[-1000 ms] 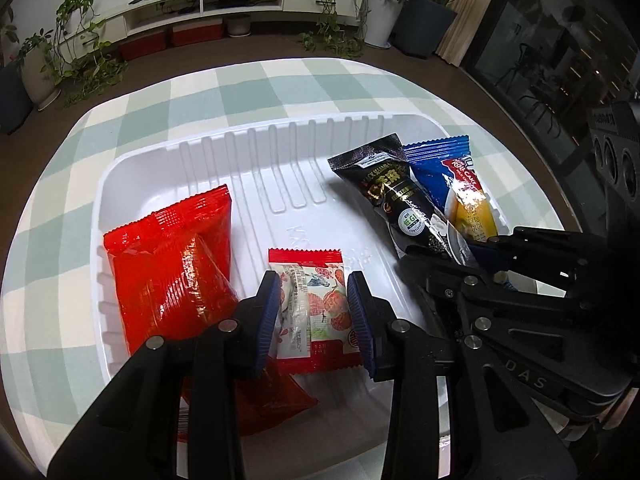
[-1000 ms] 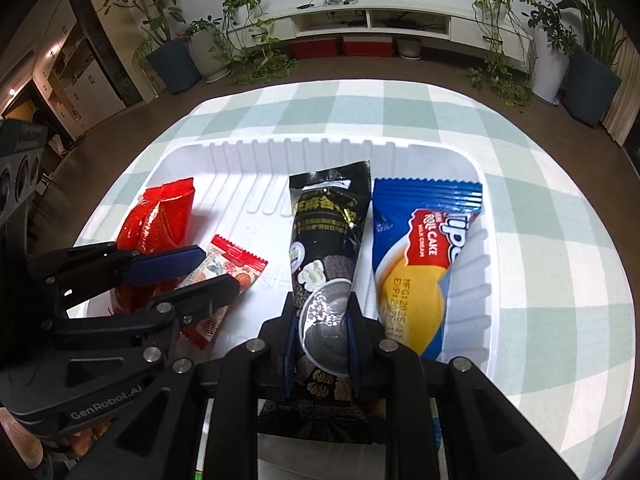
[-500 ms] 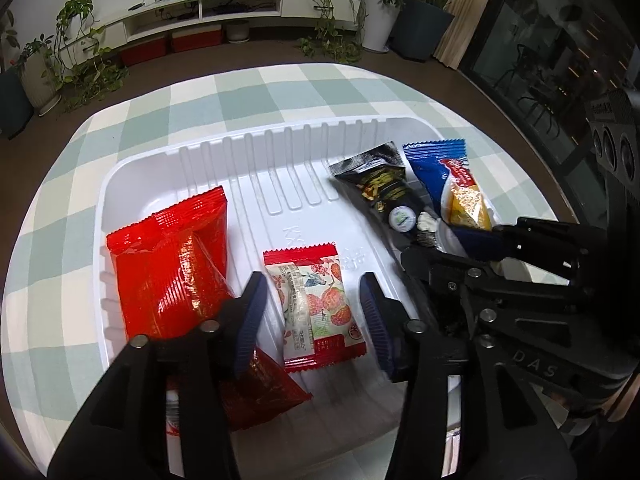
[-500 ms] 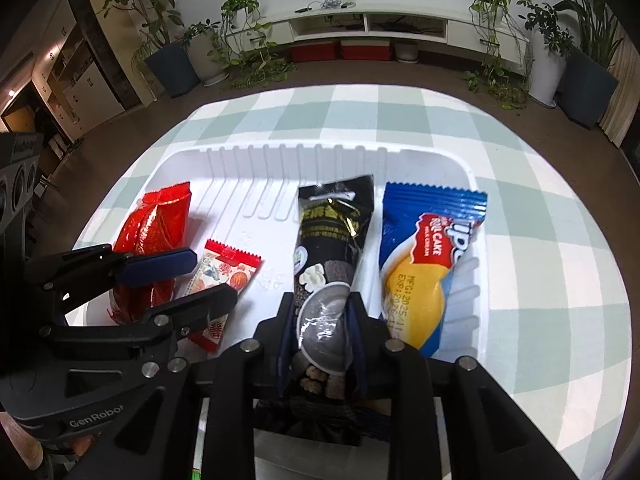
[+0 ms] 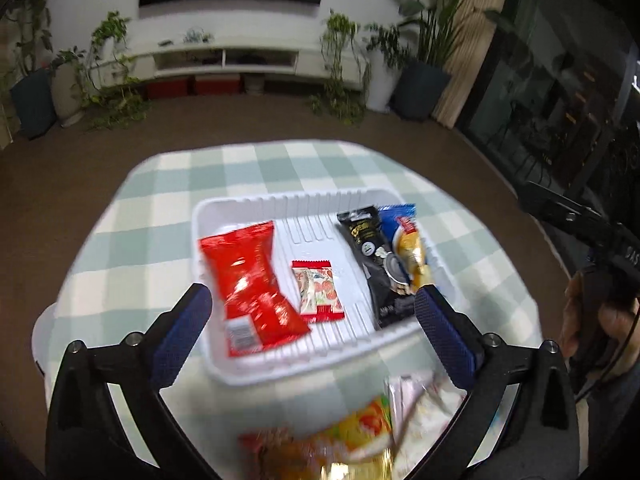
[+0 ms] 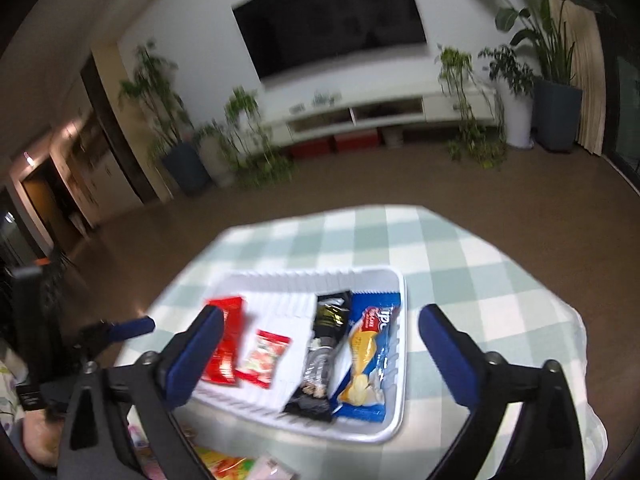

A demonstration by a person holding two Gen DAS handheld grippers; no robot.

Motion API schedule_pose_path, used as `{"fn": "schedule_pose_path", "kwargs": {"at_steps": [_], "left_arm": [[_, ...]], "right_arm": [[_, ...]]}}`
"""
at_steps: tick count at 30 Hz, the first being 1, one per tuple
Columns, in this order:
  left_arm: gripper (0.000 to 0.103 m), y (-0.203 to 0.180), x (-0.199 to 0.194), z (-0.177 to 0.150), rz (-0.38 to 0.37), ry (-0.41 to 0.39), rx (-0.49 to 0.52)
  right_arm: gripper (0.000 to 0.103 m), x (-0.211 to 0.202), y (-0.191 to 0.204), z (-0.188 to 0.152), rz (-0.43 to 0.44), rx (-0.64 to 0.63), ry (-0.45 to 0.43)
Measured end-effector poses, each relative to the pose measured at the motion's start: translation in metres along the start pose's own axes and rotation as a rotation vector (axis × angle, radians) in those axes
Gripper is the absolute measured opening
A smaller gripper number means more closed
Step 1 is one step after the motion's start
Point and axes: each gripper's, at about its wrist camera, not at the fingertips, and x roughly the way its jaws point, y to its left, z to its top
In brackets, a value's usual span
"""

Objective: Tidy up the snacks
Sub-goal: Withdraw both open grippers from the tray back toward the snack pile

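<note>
A white tray point(image 5: 280, 374) on the checked cloth holds a red packet point(image 5: 250, 284), a small red-and-white candy packet point(image 5: 318, 290), a black packet point(image 5: 378, 264) and a blue cake packet point(image 5: 408, 240). My left gripper point(image 5: 312, 300) hangs above the tray's near edge with its jaws opening wide and nothing gripped. The right wrist view shows the same tray point(image 6: 360, 436), with the red packet point(image 6: 224, 344), candy packet point(image 6: 264, 356), black packet point(image 6: 324, 352) and blue packet point(image 6: 368, 360) in it. My right gripper point(image 6: 322, 316) is also raised, its jaws opening and empty.
Loose snack packets point(image 5: 360, 432) lie blurred on the cloth in front of the tray. A hand point(image 5: 580, 320) holds the other gripper's body at the far right. Beyond the table are brown floor, potted plants point(image 6: 556, 64) and a low white TV cabinet point(image 6: 360, 116).
Both grippers rose and drew back from the tray while their jaws spread wide. The right let go of the black packet. The left came away from the candy packet.
</note>
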Motion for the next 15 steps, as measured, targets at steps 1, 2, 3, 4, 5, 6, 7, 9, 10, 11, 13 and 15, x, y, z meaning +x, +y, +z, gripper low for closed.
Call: {"fn": "schedule_pose_path", "kwargs": {"at_steps": [1,2,3,4,5,6,7,9,10,11,13,15], "left_arm": [[0.103,0.001,-0.017,-0.006,0.007,-0.029,0.002],[0.103,0.002,-0.036,-0.014,0.013,-0.066,0.002],[0.103,0.002,-0.052,-0.023,0.021,-0.100,0.002],[0.103,0.003,-0.064,-0.031,0.031,-0.122,0.002],[0.103,0.004,-0.079,-0.043,0.045,-0.143,0.001],[0.103,0.005,-0.092,-0.056,0.056,-0.149,-0.012],[0.103,0.008,-0.101,-0.068,0.065,-0.147,-0.034],[0.103,0.014,-0.118,-0.096,0.084,-0.139,-0.098],[0.103,0.019,-0.122,-0.109,0.099,-0.124,-0.139],[0.103,0.026,-0.125,-0.127,0.108,-0.094,-0.216],[0.103,0.039,-0.125,-0.158,0.074,-0.051,-0.343],[0.103,0.047,-0.122,-0.189,0.057,-0.024,-0.425]], "right_arm": [[0.103,-0.016,0.001,-0.002,0.023,0.004,-0.020],[0.103,-0.027,0.002,-0.005,0.038,0.006,-0.031],[0.103,-0.040,0.003,-0.011,0.062,0.011,-0.043],[0.103,-0.051,0.004,-0.019,0.087,0.020,-0.052],[0.103,-0.063,0.004,-0.029,0.111,0.041,-0.059],[0.103,-0.073,0.005,-0.040,0.135,0.070,-0.058],[0.103,-0.079,0.004,-0.049,0.153,0.090,-0.051],[0.103,-0.096,0.005,-0.076,0.189,0.144,-0.032],[0.103,-0.103,0.007,-0.089,0.195,0.162,-0.032],[0.103,-0.111,0.010,-0.104,0.194,0.176,-0.033],[0.103,-0.123,0.014,-0.135,0.185,0.203,-0.038],[0.103,-0.128,0.019,-0.162,0.167,0.223,-0.015]]}}
